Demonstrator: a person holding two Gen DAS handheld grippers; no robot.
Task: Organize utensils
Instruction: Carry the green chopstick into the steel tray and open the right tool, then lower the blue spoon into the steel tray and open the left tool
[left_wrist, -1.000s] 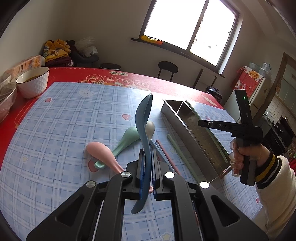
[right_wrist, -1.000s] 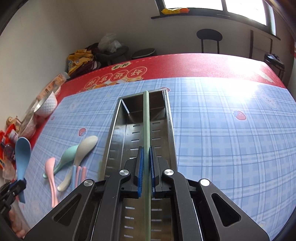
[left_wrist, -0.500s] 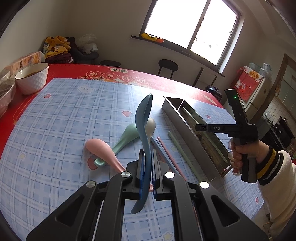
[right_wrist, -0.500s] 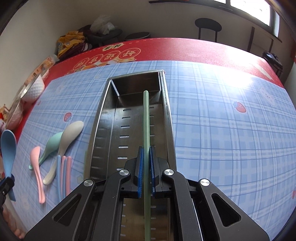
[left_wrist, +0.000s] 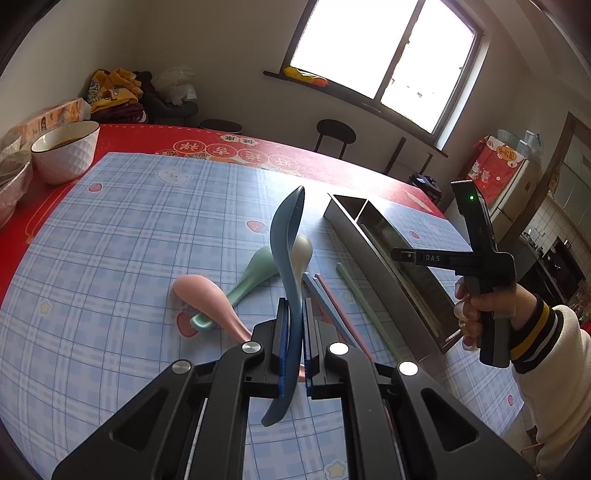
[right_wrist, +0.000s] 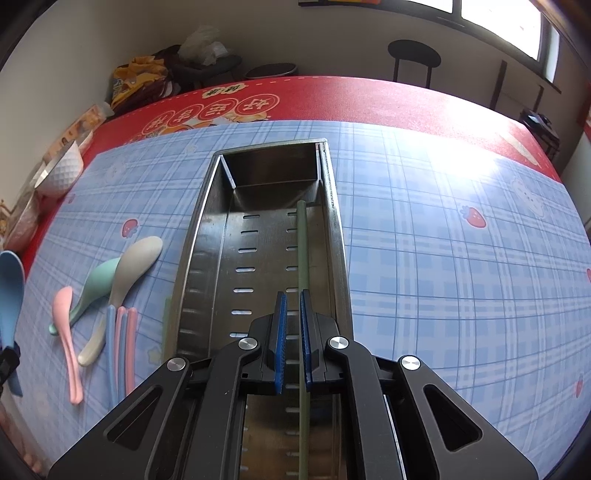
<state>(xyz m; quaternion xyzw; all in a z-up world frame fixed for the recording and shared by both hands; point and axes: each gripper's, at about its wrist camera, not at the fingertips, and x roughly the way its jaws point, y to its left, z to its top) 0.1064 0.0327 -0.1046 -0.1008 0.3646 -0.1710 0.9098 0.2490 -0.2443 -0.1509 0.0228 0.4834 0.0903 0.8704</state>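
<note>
Utensils in mid-sort: a green chopstick (right_wrist: 302, 251) lies lengthwise in the long near compartment of a slotted steel tray (right_wrist: 199, 229), against its right wall, its far tip just short of the divider that closes off a smaller far compartment. The right gripper (right_wrist: 293, 325) hangs over the tray with its blue pads a little apart. The chopstick runs along the inner face of the right-hand pad and is not pinched from both sides.

To the left of the tray, loose on the blue checked tablecloth (right_wrist: 443, 258), lie a pink spoon (right_wrist: 64, 317), a mint spoon (right_wrist: 98, 284) and a beige spoon (right_wrist: 136, 254), their handles crossing. A small bundle of blue and pink chopsticks (right_wrist: 120, 343) lies next to them.

The left gripper (left_wrist: 293, 332) has its fingers clamped on the handle of a dark blue spoon (left_wrist: 286, 236), bowl end raised toward the far side, above the loose spoons.

Only the left wrist view shows the tray from the side — with a second green chopstick (left_wrist: 364, 295) on the cloth just beside its left wall — and the person's right hand (left_wrist: 480, 310), in a striped cuff, gripping the right tool. A white bowl (left_wrist: 66, 151) stands at the far left on the red table covering.
</note>
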